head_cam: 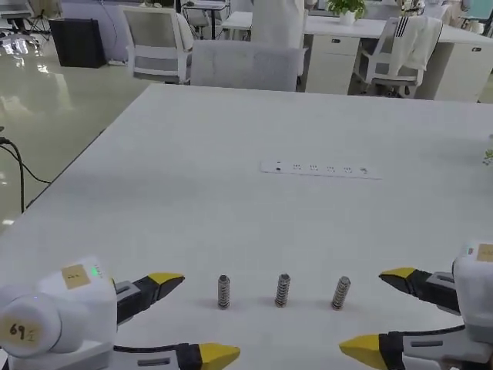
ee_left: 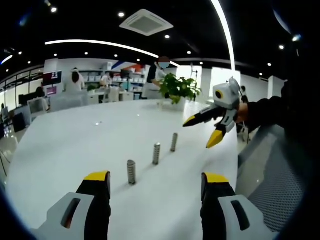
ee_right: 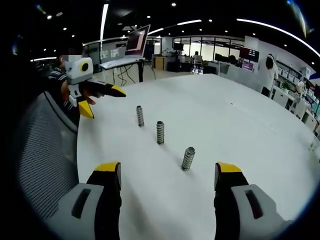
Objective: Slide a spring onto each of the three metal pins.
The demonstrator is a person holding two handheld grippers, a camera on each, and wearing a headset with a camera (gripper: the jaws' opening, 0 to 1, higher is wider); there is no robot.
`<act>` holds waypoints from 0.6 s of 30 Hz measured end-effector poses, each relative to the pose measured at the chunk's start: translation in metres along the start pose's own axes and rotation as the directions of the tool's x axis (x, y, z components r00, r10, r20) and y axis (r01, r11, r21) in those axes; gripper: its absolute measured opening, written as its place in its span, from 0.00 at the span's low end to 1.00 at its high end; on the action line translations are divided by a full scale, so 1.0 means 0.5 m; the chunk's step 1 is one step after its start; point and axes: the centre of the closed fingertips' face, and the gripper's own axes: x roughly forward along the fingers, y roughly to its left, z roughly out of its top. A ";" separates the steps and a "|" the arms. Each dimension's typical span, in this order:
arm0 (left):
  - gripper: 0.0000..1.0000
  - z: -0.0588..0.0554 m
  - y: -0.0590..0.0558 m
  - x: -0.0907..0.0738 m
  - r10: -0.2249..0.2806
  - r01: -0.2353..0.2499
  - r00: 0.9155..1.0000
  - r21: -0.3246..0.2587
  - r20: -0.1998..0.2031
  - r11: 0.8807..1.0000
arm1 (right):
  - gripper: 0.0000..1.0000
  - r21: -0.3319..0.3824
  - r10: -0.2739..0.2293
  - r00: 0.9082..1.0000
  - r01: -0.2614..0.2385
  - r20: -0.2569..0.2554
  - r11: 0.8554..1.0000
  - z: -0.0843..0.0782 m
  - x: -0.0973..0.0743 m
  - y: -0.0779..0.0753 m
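Three upright metal pins stand in a row near the front of the white table, each with a spring coiled around it: left pin (head_cam: 223, 292), middle pin (head_cam: 283, 290), right pin (head_cam: 341, 293). My left gripper (head_cam: 189, 317) is open at the left of the row, its yellow tips apart with nothing between them. My right gripper (head_cam: 381, 312) is open at the right of the row, also holding nothing. In the left gripper view the nearest pin (ee_left: 131, 171) stands ahead of the jaws and the right gripper (ee_left: 202, 131) shows beyond. In the right gripper view the nearest pin (ee_right: 188, 158) lies ahead, the left gripper (ee_right: 102, 101) beyond.
A white power strip (head_cam: 320, 169) lies flat mid-table. The table (head_cam: 231, 154) is broad and bare around the pins. Office chairs (head_cam: 158, 42) and desks stand past the far edge. A potted plant (ee_left: 178, 89) sits on the table's end.
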 end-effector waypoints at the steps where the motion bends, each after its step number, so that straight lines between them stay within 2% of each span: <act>1: 0.70 0.000 0.000 0.000 0.001 -0.001 1.000 -0.003 0.002 1.000 | 0.76 0.002 0.000 1.000 0.000 0.002 1.000 0.000 0.000 -0.001; 18: 0.70 -0.001 0.001 -0.003 0.015 -0.014 1.000 -0.020 0.011 1.000 | 0.78 0.002 0.008 1.000 -0.008 0.011 1.000 -0.008 -0.002 0.005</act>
